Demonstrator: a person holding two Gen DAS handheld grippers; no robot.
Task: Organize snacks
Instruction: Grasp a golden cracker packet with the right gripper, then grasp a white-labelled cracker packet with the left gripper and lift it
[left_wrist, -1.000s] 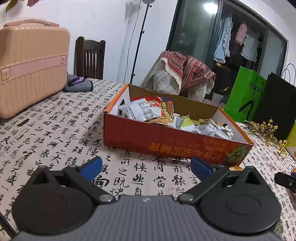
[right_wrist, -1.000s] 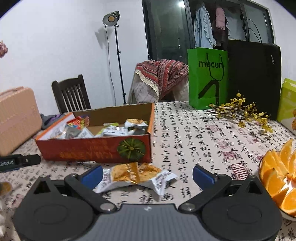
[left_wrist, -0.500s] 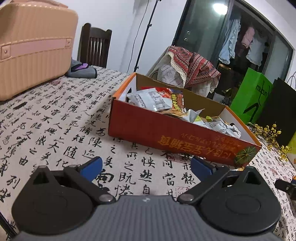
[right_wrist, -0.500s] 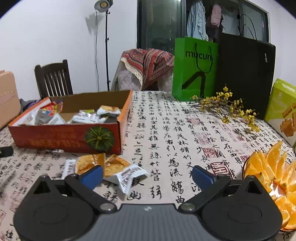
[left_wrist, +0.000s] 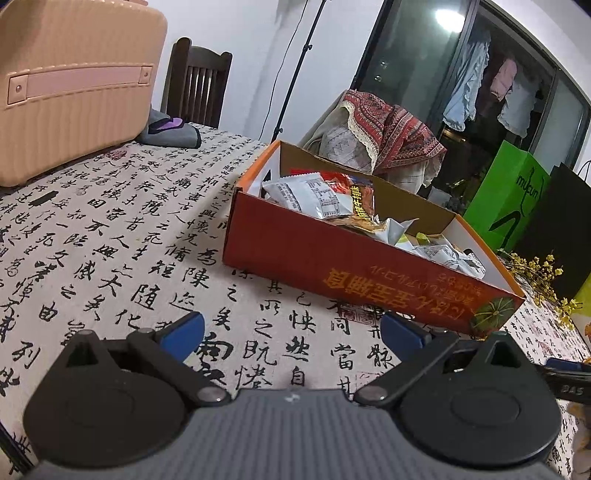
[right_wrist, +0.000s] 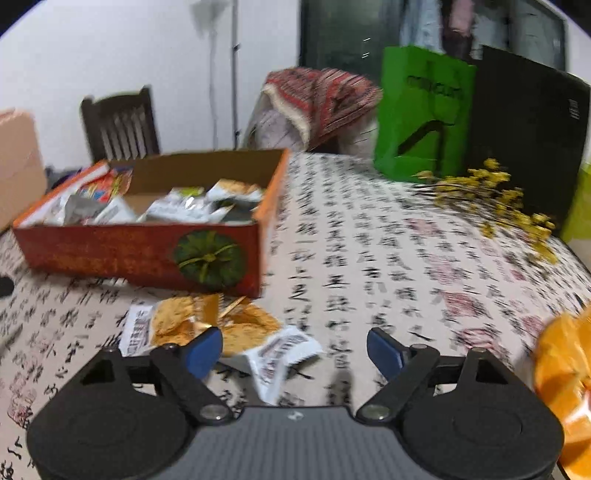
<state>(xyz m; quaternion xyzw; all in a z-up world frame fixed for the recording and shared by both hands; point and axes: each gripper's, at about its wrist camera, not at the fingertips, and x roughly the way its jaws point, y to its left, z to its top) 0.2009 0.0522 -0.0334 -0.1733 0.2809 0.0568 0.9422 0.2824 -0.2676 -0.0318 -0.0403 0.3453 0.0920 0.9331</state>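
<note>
Right tongs (right_wrist: 294, 350), jaws just narrowing yet gripping nothing, now sit closer to the crinkled orange-and-white foil snack packets (right_wrist: 218, 328) at ten o'clock; pickup looks imminent. Left tongs (left_wrist: 291, 330) hang released.

The worktop (left_wrist: 122, 229) wears a cream cloth printed with black calligraphy and faint red seals. The box (left_wrist: 332, 258) is orange-red with gold lettering and a green pumpkin picture. A pale pink case (left_wrist: 70, 85), a bright green bag (right_wrist: 421, 110), yellow flowers (right_wrist: 491, 192).
</note>
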